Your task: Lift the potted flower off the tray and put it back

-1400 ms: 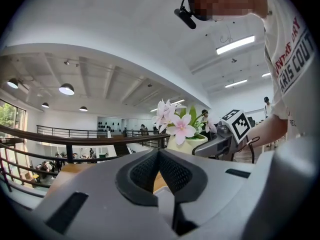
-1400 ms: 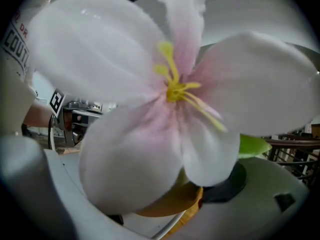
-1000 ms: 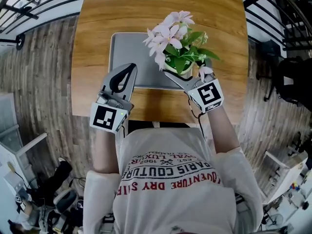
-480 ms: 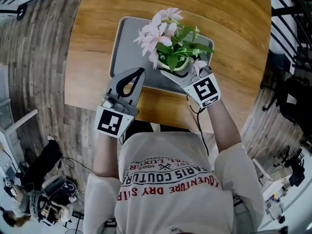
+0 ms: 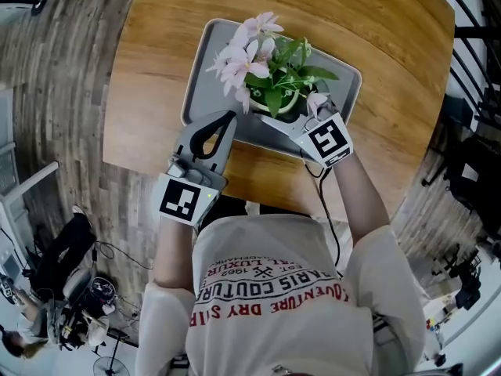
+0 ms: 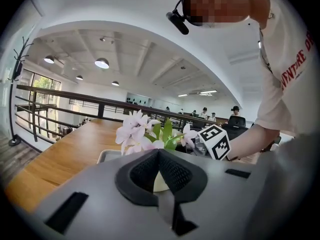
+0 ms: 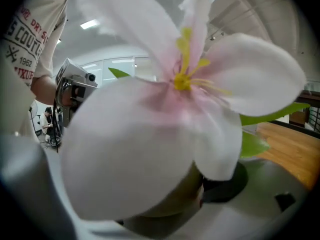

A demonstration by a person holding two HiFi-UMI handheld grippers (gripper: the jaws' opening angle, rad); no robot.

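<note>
Clamping down on the potted flower (image 5: 270,84) over the tray (image 5: 207,77) is the right gripper (image 5: 275,117), while the left gripper (image 5: 225,119) sits pinched together and empty by the tray's near edge.

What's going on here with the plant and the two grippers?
A person stands at a wooden table with a gripper in each hand. The right gripper is clamped on the potted flower, which is over the grey tray; whether it is lifted or resting can't be told from above. The left gripper is shut and empty, hovering at the tray's near edge.
</note>
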